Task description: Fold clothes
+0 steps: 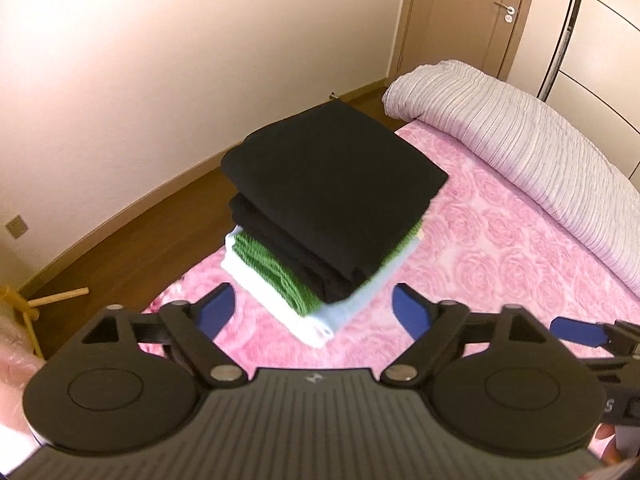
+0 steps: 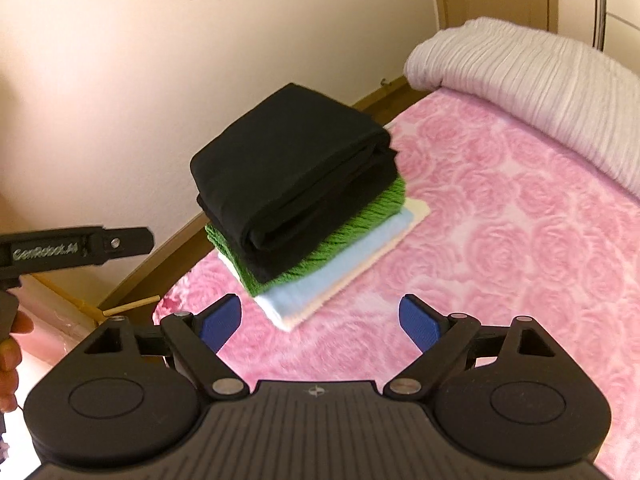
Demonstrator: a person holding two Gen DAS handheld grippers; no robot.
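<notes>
Pink rose-patterned bed (image 1: pixel 500 248) was topped by a folded stack (image 1: pixel 328 216), possibly blurred; left tongs (image 1: pixel 312 312) and right tongs (image 2: pixel 320 318) were held wide, empty.

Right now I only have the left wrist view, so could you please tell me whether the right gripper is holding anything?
Observer: No, the right gripper is open, and only the pink bedspread shows between its jaws.
Operator: Thank you. Does the pile look even on the side facing the quilt?
Observer: Not quite. The green knit and a cream piece jut out beyond the black garment there.
</notes>
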